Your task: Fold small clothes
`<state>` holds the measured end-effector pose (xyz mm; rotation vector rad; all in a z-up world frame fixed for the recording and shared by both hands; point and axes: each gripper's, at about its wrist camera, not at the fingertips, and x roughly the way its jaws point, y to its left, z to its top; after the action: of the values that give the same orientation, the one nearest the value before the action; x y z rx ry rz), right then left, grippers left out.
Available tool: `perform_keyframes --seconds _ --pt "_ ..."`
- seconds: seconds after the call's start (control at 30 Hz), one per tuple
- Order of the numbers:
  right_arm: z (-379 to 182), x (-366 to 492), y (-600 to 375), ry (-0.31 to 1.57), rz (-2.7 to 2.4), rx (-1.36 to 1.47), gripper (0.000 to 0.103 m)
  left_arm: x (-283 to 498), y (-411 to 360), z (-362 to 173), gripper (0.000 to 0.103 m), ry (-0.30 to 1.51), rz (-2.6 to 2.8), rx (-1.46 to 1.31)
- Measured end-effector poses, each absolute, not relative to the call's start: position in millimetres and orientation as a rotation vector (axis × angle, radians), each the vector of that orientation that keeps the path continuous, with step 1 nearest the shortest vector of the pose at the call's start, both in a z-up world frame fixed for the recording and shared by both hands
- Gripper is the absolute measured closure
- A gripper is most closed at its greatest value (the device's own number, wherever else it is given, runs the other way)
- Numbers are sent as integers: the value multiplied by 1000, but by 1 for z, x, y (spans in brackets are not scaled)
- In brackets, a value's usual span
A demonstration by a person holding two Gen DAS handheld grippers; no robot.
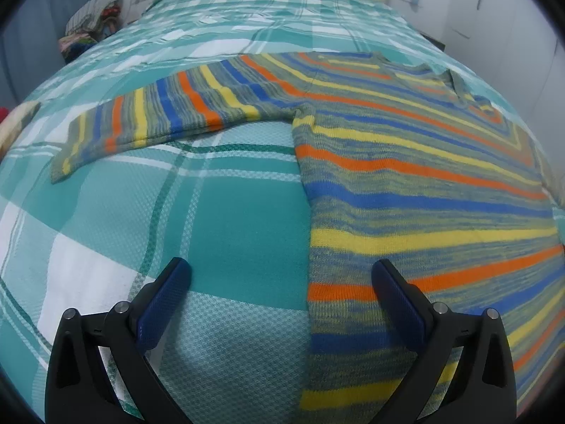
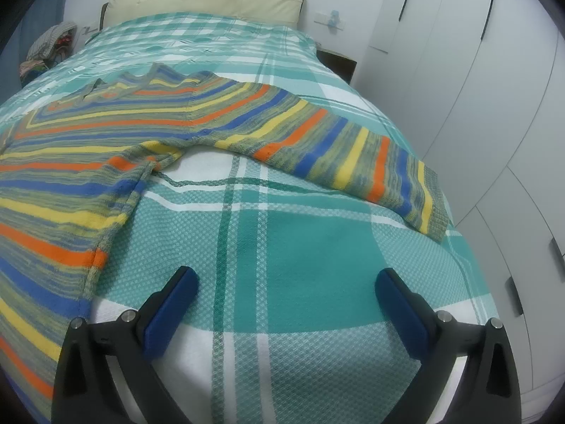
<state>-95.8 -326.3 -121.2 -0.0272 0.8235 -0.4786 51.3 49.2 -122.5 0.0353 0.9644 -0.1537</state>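
A small striped knit sweater (image 1: 406,162) in orange, yellow, blue and grey lies flat on the bed, sleeves spread out. In the left wrist view its left sleeve (image 1: 148,120) stretches left; my left gripper (image 1: 280,272) is open and empty, straddling the sweater's left side edge near the hem. In the right wrist view the sweater's body (image 2: 63,190) fills the left and its right sleeve (image 2: 339,155) stretches right. My right gripper (image 2: 286,281) is open and empty over bare bedspread, to the right of the sweater's side edge.
The bed is covered by a teal and white plaid bedspread (image 2: 289,240), with a cream headboard (image 2: 204,0) at the far end. A pile of clothes (image 1: 91,24) sits beside the bed at far left. White wardrobe doors (image 2: 494,106) stand along the right.
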Motion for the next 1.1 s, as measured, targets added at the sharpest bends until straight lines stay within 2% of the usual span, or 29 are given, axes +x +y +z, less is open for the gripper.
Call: perform_keyframes --seconds 1.1 --pt "-121 -95 -327 824 -477 -28 2 50 49 -123 0 962 -157 28"
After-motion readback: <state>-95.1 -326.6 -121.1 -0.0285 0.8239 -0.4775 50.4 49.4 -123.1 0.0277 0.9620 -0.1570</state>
